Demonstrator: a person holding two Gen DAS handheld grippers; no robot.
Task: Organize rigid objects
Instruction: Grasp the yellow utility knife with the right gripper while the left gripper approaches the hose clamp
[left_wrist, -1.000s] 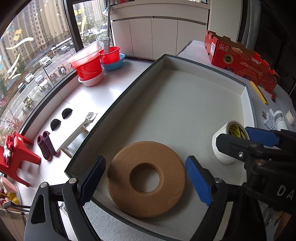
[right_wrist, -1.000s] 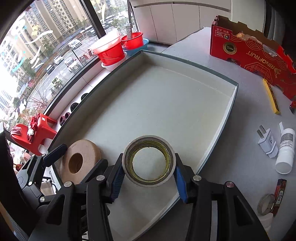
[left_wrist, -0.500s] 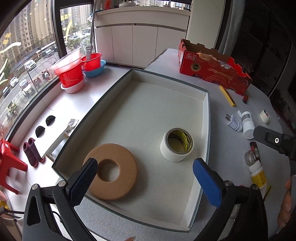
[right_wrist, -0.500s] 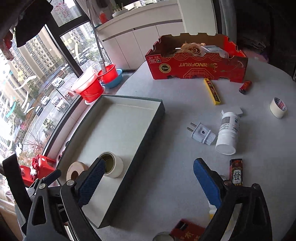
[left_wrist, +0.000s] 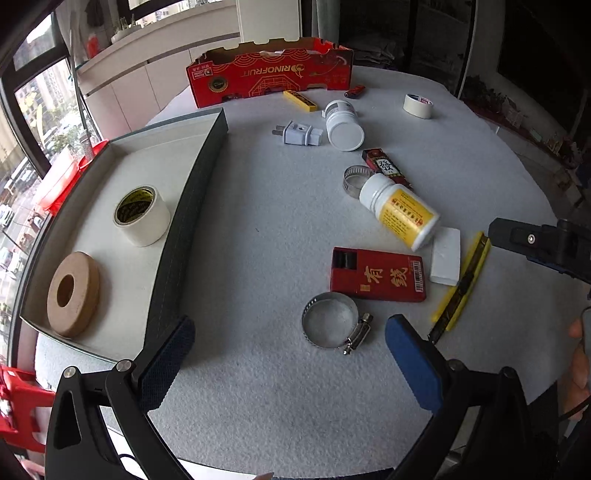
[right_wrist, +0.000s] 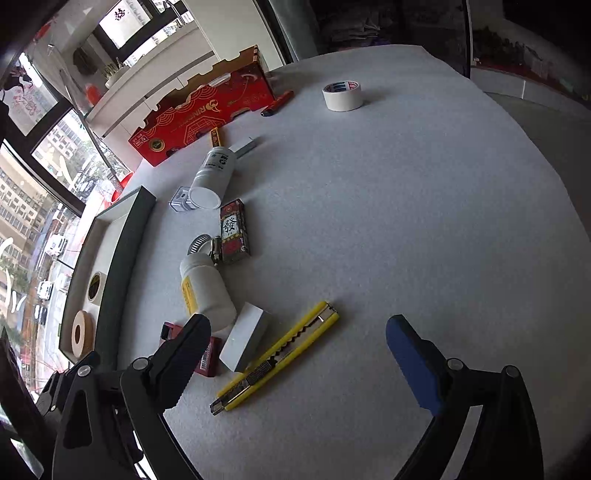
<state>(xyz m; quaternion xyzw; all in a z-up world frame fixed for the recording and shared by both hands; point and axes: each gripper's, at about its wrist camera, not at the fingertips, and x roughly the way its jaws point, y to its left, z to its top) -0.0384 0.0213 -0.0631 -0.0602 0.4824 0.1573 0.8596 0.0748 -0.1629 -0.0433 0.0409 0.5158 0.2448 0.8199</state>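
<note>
A: Both tools hang over the grainy white table (left_wrist: 258, 229). The left gripper (left_wrist: 288, 354) has its jaws spread wide with nothing held; they had just been opening. A shiny metal hose clamp (left_wrist: 330, 320) lies flat on the felt-like surface between its blue pads.

B: The right gripper (right_wrist: 295, 354) is gaping too, jaws just opened, gripping nothing. A slim yellow utility knife (right_wrist: 277, 356) lies slantwise between its fingers, touching a plain white block (right_wrist: 245, 336).

A: In the shallow dark-walled tray (left_wrist: 192, 206) sit a cream tape roll (left_wrist: 142, 216) and a flat tan cork-like ring (left_wrist: 74, 293), apart.

B: Beside the tray, on the table: a glossy red box (left_wrist: 376, 275) and a smooth white bottle with a yellow label (left_wrist: 400, 210) lying on its side.
</note>
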